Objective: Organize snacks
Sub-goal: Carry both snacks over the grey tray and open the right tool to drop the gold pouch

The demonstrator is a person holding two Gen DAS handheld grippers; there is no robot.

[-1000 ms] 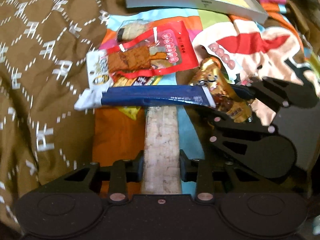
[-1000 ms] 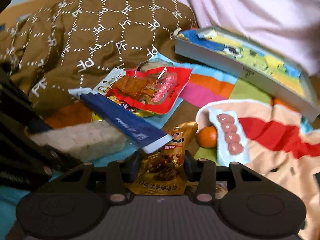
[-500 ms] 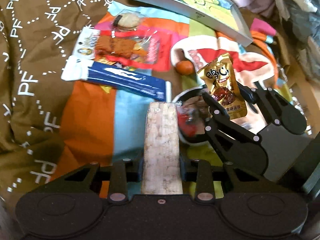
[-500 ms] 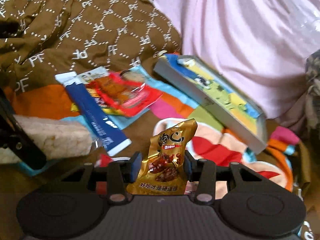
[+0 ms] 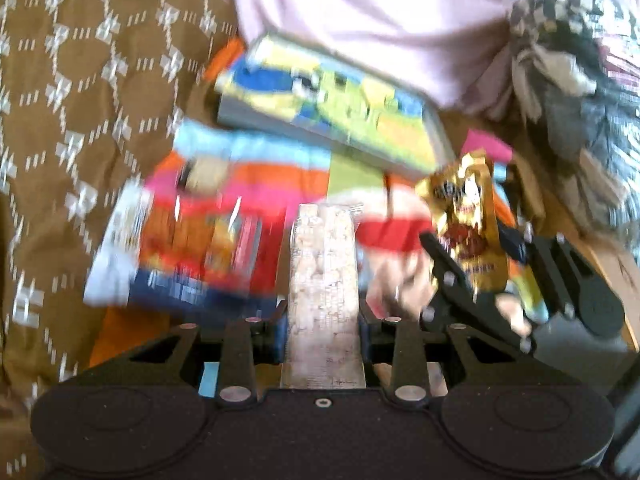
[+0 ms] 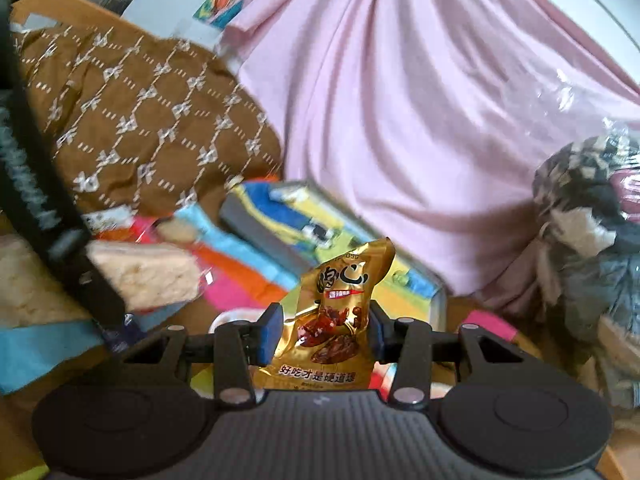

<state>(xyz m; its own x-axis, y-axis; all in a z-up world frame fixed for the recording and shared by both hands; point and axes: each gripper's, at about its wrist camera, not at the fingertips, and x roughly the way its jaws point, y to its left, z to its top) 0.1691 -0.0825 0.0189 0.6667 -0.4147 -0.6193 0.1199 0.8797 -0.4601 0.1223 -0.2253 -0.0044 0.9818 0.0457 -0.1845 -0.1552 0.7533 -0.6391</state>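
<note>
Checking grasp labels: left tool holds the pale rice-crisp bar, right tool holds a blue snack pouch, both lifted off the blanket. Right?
Not quite. The pouch in the right tool is gold, not blue; the right wrist view shows the gold pouch clamped between its blue pads. The rest stands: the left tool holds the pale rice-crisp bar, both off the blanket.
</note>
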